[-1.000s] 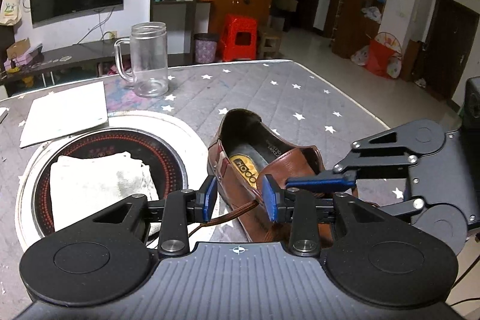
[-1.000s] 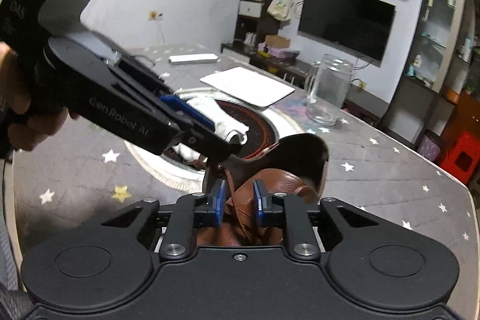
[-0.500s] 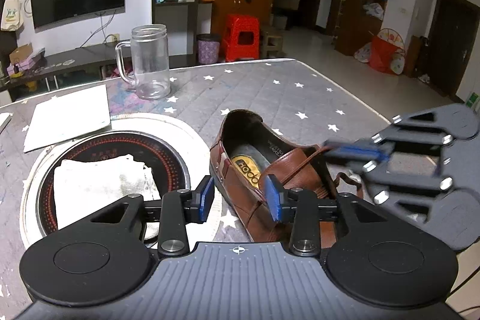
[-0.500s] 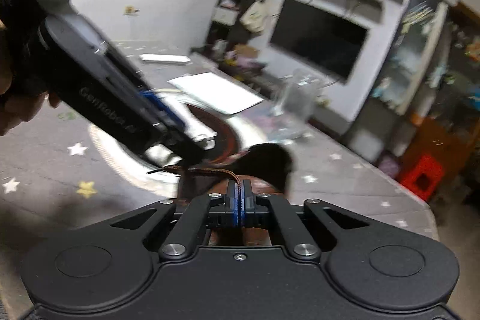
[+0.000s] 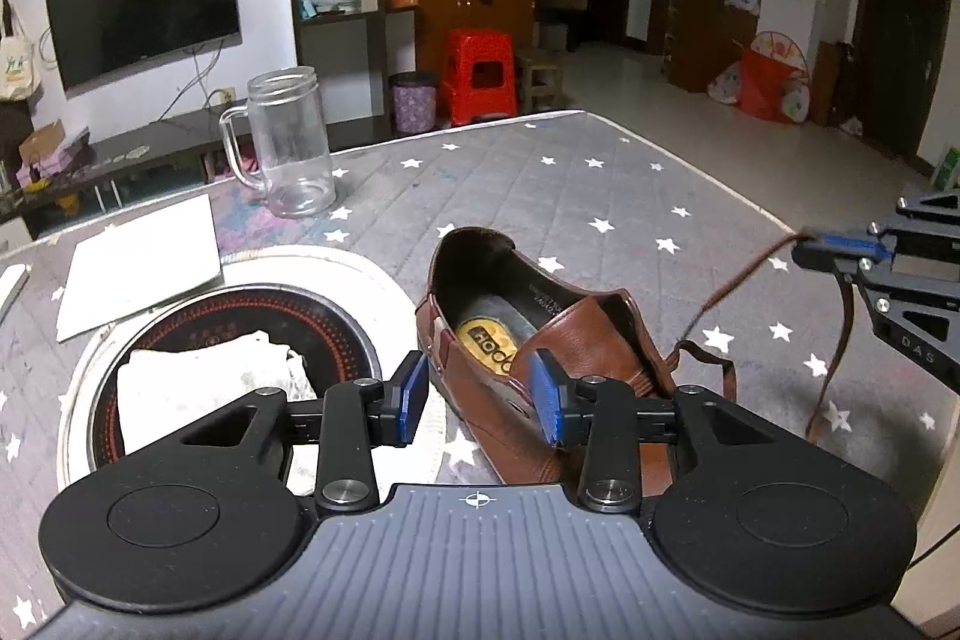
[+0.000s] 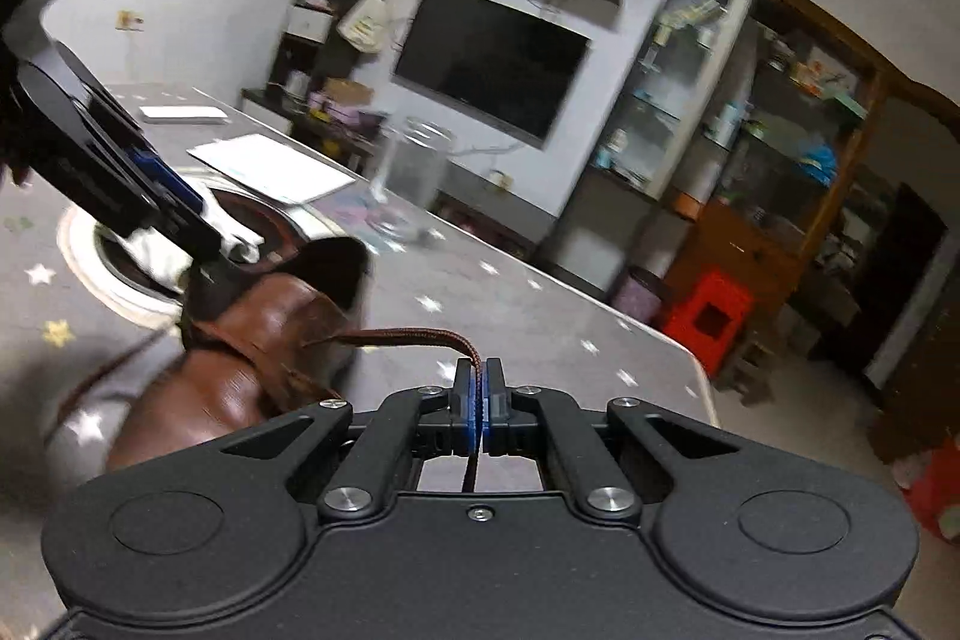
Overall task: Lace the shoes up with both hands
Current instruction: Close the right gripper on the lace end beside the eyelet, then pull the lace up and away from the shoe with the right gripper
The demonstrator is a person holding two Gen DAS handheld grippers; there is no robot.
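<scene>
The brown leather shoe (image 5: 540,340) lies on the star-quilted bench (image 5: 540,184). The right gripper (image 6: 478,403) clenches its brown woven lace (image 6: 414,339), drawn out rightward; the left gripper (image 5: 480,394) hangs released near the shoe. Lacing seems unfinished, probably mid-threading.

dim, even indoor light fills the room, cool and slightly grey, with no bright source in view. the left wrist view is sharp: the brown shoe (image 5: 540,334) and the glass mug (image 5: 288,142) show crisp edges and only soft shadows. the right wrist view is smeared by motion blur, worst at the shoe and the shelves (image 6: 708,100). both views bow outward at the edges, fisheye style, with dark corners.
</scene>
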